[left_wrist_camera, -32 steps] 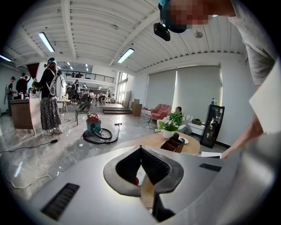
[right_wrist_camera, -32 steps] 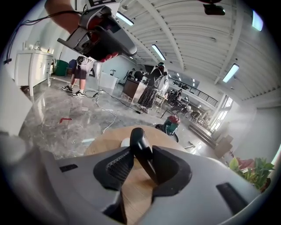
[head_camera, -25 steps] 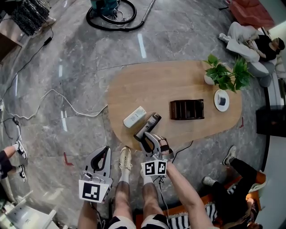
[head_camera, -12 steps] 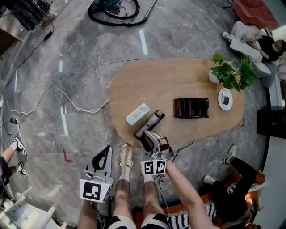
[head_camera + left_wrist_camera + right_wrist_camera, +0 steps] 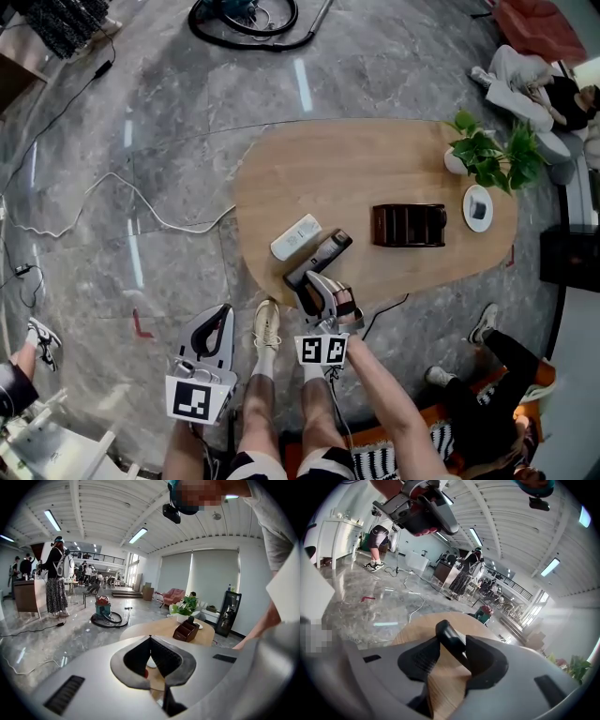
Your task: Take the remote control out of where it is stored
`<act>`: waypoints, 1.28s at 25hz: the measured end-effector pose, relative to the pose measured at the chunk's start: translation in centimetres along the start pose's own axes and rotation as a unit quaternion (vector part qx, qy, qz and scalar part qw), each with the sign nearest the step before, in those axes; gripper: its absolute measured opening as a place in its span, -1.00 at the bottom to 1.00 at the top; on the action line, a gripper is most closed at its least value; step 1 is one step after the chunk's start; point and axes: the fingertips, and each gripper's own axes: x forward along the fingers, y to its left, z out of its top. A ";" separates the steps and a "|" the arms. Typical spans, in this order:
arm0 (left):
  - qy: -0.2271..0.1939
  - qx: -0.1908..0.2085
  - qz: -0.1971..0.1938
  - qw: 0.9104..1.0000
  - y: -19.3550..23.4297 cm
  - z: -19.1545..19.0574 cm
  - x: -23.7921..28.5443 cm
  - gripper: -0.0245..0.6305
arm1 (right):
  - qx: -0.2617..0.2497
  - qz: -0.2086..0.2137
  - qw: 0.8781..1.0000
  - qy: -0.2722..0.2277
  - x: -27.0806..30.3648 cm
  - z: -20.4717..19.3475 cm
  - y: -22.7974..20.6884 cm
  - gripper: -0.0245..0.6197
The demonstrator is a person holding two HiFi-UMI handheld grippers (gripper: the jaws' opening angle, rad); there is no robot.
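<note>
Black plastic, long, slim and glossy: the remote control (image 5: 321,257) is out of the dark holder (image 5: 408,225) and appears to rest slantwise on the desk (image 5: 375,159) near its front edge, just beside a white remote (image 5: 295,236). Its near end sits between the fingers (image 5: 487,660) of my right gripper (image 5: 451,654). These have just been opening and now stand apart, one clear of it. Risk: withdrawing askew could drag it over the edge. My left gripper (image 5: 214,330) is closed and empty

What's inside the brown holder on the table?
In the brown holder: only dividers and dark slots, nothing sticking out. Slot bottoms are shadowed, unreadable. The white remote and black remote are outside it.
</note>
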 end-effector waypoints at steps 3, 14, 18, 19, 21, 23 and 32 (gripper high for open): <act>0.009 -0.002 -0.004 1.000 0.3 -0.2 -0.2 -0.91 | -0.002 0.008 1.000 0.004 0.3 -0.1 0.5 -0.42; 0.005 -0.008 0.004 1.000 1.6 -1.0 -0.9 -0.91 | 0.033 0.058 0.997 0.032 1.6 -1.3 2.8 -0.24; 0.009 -0.008 0.008 1.000 2.0 -1.3 -1.1 -0.91 | 0.049 0.053 0.997 0.039 1.8 -1.8 2.7 -0.24; 0.011 -0.008 0.009 1.000 2.1 -1.3 -1.1 -0.91 | 0.051 0.054 0.996 0.039 1.9 -1.7 2.7 -0.24; 0.014 -0.008 0.007 1.000 2.0 -0.9 -1.0 -0.91 | 0.056 0.053 0.996 0.040 1.8 -1.7 2.6 -0.24; 0.026 -0.007 0.006 1.000 1.9 -1.3 -1.0 -0.91 | 0.069 0.049 0.996 0.041 1.7 -1.7 2.1 -0.24; 0.006 0.001 0.003 1.000 1.2 0.4 -0.4 -0.91 | 0.137 0.043 0.989 0.046 0.4 -0.8 -1.7 -0.24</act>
